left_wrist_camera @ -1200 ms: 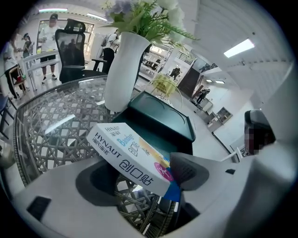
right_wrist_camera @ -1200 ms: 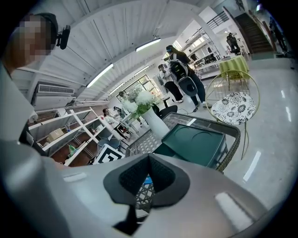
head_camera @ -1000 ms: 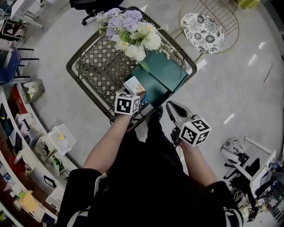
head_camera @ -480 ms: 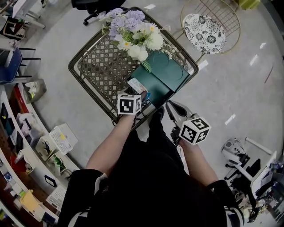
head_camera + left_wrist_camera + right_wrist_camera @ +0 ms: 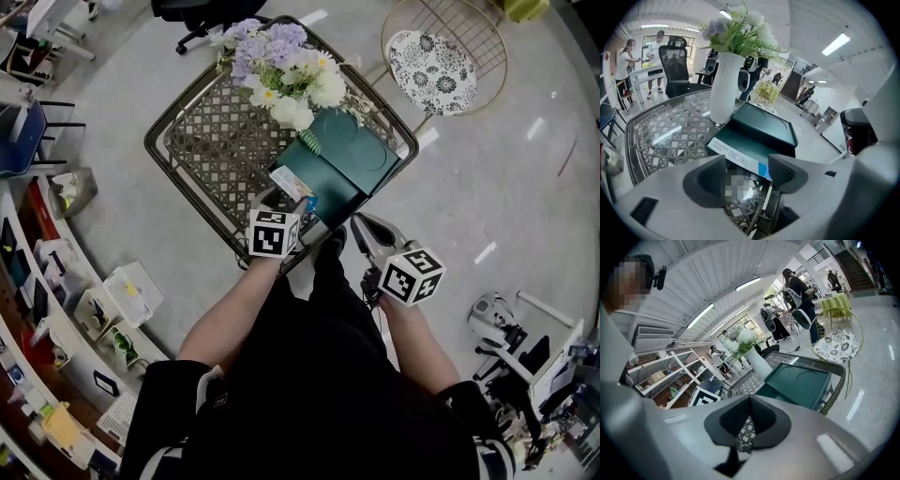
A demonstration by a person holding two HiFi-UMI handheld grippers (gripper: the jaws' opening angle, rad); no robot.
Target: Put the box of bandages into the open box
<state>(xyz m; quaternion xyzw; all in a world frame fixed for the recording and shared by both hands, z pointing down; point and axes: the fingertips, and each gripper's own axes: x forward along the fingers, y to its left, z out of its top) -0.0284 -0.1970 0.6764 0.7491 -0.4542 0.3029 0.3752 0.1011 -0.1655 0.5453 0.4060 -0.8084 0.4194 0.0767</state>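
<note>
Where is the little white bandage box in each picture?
Head view: the bandage box is near the middle, at the lower-left end of the green box.
Left gripper view: low centre, on the green box's near end.
Right gripper view: not in it.
Shared landmark: the green box, upper middle in the head view, centre in the left gripper view, right of centre in the right gripper view.

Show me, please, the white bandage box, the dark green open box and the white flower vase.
White bandage box (image 5: 736, 153): left gripper view, printed face.
Dark green open box (image 5: 764, 123): left gripper view, lid.
White flower vase (image 5: 724, 86): left gripper view, body.
</note>
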